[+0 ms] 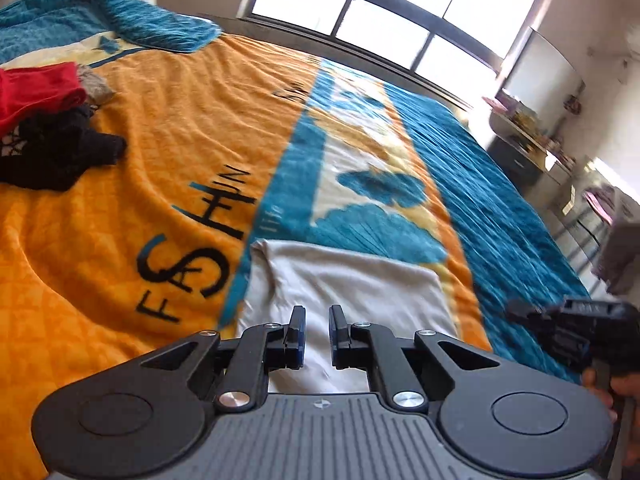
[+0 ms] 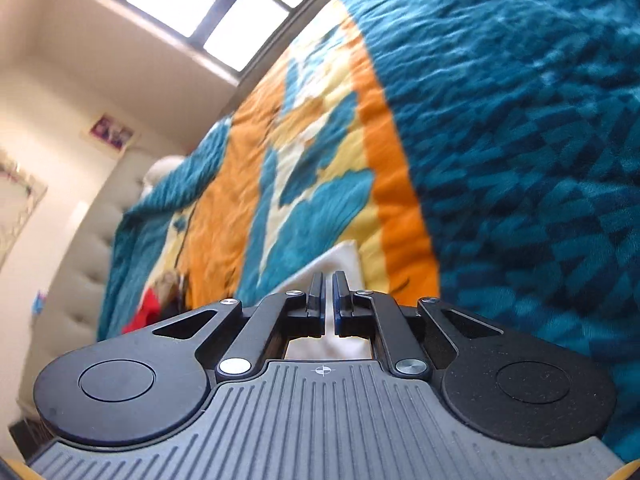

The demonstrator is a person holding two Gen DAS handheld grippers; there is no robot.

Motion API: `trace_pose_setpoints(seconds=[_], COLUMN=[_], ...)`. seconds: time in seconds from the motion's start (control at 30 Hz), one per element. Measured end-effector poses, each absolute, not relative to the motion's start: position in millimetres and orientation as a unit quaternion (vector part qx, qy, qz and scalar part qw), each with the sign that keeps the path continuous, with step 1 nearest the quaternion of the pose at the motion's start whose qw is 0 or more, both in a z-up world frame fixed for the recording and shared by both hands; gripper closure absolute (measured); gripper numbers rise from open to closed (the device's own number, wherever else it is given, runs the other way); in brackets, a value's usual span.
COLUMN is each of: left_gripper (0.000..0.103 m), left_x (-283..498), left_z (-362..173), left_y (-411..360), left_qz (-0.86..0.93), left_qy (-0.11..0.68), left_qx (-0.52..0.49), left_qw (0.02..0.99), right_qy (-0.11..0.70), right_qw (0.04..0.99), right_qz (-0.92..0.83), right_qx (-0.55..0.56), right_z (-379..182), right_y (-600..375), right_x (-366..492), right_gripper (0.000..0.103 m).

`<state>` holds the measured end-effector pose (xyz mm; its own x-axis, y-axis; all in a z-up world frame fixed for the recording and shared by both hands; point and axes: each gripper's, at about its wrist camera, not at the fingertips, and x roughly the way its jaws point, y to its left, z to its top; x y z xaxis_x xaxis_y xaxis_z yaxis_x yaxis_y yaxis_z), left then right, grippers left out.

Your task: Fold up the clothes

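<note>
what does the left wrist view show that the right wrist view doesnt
Only the left wrist view shows the black clothes, the lettering on the blanket, the shelves by the window and the right tongs from the side. Only the right wrist view shows the padded headboard and a wall picture. Both show the white garment, the red clothing and the blanket.
</note>
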<state>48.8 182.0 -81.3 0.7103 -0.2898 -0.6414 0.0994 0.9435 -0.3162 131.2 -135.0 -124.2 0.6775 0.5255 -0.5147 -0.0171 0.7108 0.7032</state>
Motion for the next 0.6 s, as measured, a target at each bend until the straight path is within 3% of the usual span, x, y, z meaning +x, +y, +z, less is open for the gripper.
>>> trace_pose_setpoints(seconds=[0.23,0.33,0.43,0.53,0.57,0.6], left_gripper=[0.095,0.096,0.096,0.09,0.083,0.064], left_x=[1,-12,-32,-42,-39,-34], left_z=[-102,-120,-118,-97,-88,-80], left_y=[121,111,116,139,151,165], left_qz=[-0.173,-0.158,-0.142,-0.138,-0.134,-0.127], left_qy=[0.376,0.426,0.458,0.453,0.441,0.425], left_qx=[-0.027,-0.016,-0.004,-0.038,-0.066,-0.097], left_qw=[0.91,0.891,0.877,0.88,0.885,0.891], right_qy=[0.426,0.452,0.462,0.474,0.465,0.455], right_qw=[0.86,0.855,0.852,0.841,0.845,0.848], right_qz=[0.256,0.252,0.247,0.254,0.255,0.255], right_qx=[0.117,0.032,0.014,0.053,0.073,0.093], right_z=[-114,-127,-124,-105,-98,-91], right_y=[-78,-63,-74,-98,-107,-115], right_x=[46,14,-15,-28,-28,-28], right_gripper=[0.094,0.094,0.098,0.09,0.088,0.074])
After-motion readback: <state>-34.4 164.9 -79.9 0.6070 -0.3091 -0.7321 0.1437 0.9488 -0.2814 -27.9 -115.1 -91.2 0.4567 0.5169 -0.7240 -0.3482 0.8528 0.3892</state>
